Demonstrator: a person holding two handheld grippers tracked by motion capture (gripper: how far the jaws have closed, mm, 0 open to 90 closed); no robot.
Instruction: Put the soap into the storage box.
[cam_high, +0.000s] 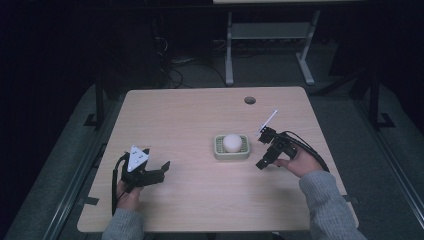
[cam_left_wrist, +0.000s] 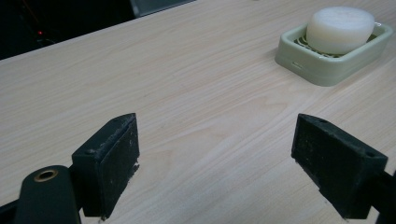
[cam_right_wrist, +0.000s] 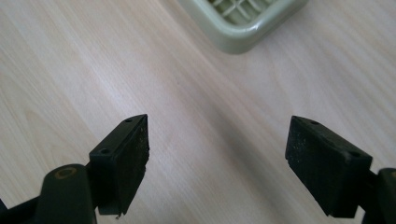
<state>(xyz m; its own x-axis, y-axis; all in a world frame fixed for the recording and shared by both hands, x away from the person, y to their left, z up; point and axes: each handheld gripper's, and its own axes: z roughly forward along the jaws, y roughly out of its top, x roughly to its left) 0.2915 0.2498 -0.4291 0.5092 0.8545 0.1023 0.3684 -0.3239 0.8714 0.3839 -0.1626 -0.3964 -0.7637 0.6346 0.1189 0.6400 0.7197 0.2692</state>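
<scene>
Here, both tongs spread and empty, left tongs (cam_high: 157, 170) well clear of soap dish (cam_high: 231, 151), right tongs (cam_high: 263, 148) just beside its edge.

Pale green slatted soap dish (cam_high: 231, 153); white round soap (cam_high: 232, 142); light wood-grain table (cam_high: 190, 115); black fingers (cam_left_wrist: 109, 161).

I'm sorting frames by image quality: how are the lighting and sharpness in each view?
High view: dim, dark surroundings, soft detail on the soap and dish. Left gripper view: bright and even, soap fairly sharp. Right gripper view: table sharp, broad pale sheen across the wood.
</scene>
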